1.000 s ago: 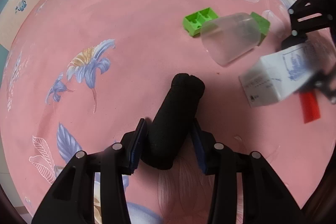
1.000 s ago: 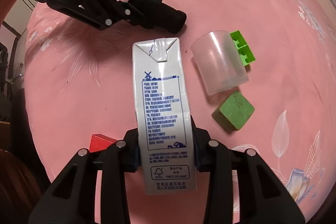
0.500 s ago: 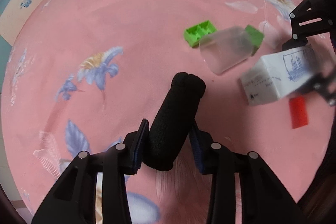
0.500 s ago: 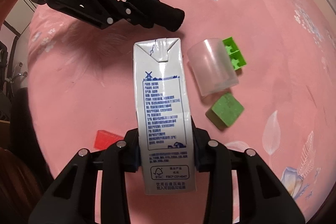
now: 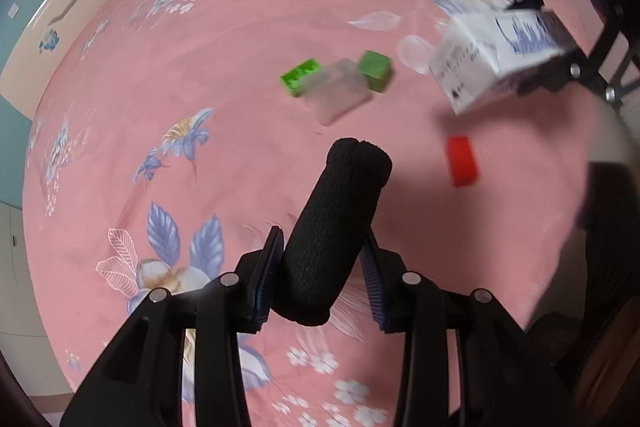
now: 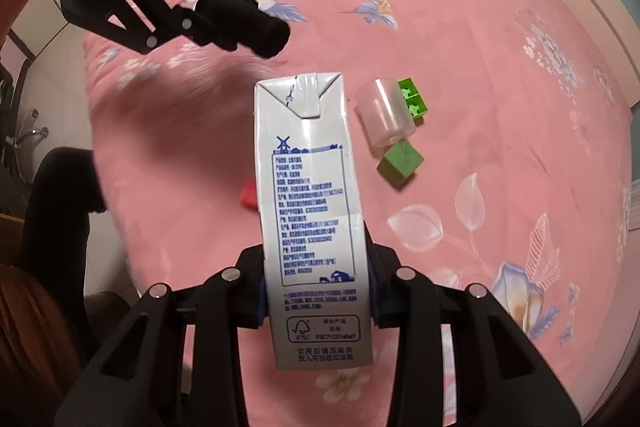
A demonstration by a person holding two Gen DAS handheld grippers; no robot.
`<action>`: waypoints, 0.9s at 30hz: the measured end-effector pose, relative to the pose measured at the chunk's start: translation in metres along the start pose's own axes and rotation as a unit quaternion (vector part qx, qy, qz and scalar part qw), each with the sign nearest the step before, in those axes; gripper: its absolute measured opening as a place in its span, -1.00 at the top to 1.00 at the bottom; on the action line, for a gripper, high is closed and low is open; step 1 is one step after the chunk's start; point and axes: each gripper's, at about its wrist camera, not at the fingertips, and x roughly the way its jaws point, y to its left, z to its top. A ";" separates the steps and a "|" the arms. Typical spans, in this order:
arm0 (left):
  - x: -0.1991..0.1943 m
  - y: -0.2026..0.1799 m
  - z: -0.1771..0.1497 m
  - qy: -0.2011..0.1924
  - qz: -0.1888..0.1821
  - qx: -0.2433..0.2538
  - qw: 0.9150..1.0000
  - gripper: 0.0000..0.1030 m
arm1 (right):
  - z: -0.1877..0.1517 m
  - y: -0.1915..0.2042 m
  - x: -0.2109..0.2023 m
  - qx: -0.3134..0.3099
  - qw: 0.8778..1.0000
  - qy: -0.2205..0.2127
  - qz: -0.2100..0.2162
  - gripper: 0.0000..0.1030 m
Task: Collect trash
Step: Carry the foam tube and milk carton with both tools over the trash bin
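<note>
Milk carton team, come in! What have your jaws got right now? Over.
Right gripper shut on milk carton. Left gripper shut on black foam roll. Clear cup, green blocks, red block on pink sheet. Nothing blocking.

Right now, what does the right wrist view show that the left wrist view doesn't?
Only the right wrist view: the milk carton's printed face, clamped in the right gripper.
Only the left wrist view: the left gripper's pads squeezing the black foam roll, and the whole red block.
Both: clear plastic cup, two green blocks, pink floral cloth.
</note>
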 end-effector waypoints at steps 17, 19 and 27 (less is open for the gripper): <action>-0.055 -0.115 -0.033 -0.018 -0.015 0.076 0.997 0.21 | -0.072 0.084 -0.061 -0.078 0.997 -0.016 0.012 0.28; -0.058 -0.125 -0.036 -0.018 -0.017 0.085 0.996 0.21 | -0.079 0.092 -0.063 -0.084 0.996 -0.013 0.014 0.28; -0.063 -0.161 -0.051 -0.011 -0.024 0.110 0.994 0.21 | -0.102 0.123 -0.070 -0.109 0.994 -0.007 0.017 0.28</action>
